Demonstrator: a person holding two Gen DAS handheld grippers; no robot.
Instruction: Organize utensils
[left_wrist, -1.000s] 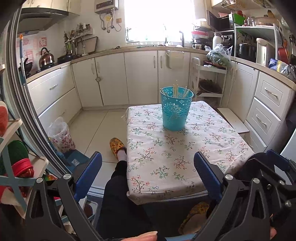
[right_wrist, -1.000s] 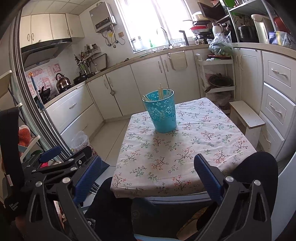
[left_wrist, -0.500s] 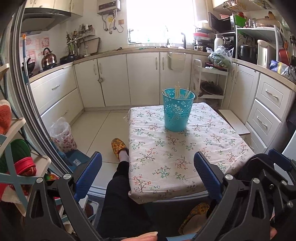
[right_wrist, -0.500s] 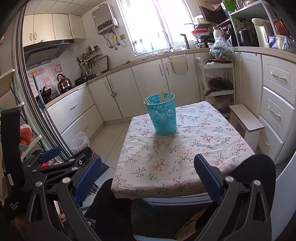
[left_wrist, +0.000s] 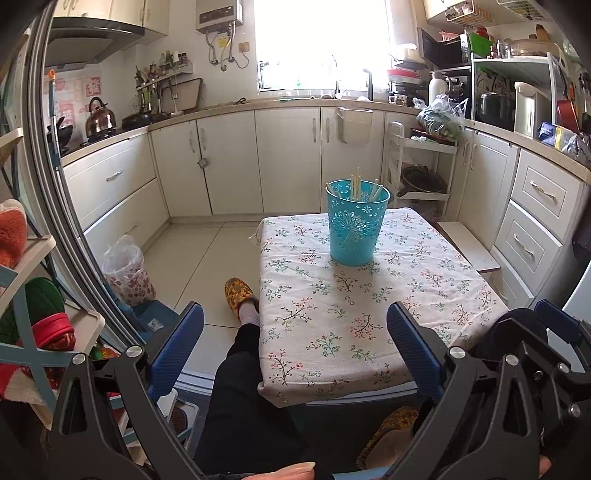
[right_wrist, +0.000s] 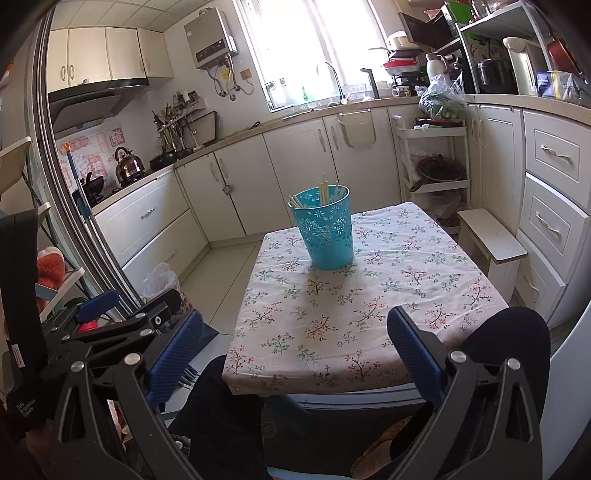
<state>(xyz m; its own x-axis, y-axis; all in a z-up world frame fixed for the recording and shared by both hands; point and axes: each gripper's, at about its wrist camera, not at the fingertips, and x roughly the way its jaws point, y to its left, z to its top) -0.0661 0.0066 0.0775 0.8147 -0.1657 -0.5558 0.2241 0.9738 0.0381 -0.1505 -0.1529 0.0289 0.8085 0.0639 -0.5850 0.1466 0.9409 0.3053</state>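
A: Left wrist view: the teal perforated plastic holder (left_wrist: 357, 223) with pale chopsticks (left_wrist: 356, 187) looks farther off than a moment ago.

B: Both grippers, left gripper (left_wrist: 295, 347) and right gripper (right_wrist: 295, 347), gape empty; the floral-clothed table (right_wrist: 369, 295) holds nothing loose. Probably finished.

White words run along a black strap (right_wrist: 23, 400) at about 8 o'clock in the right wrist view. They seem to say "Data Acquisition System", but the letters are tiny. Red and white paper signs (right_wrist: 96, 153) with big Chinese letters hang on the wall at 10 o'clock, behind the kettle (right_wrist: 127, 165). They are too blurry to read.
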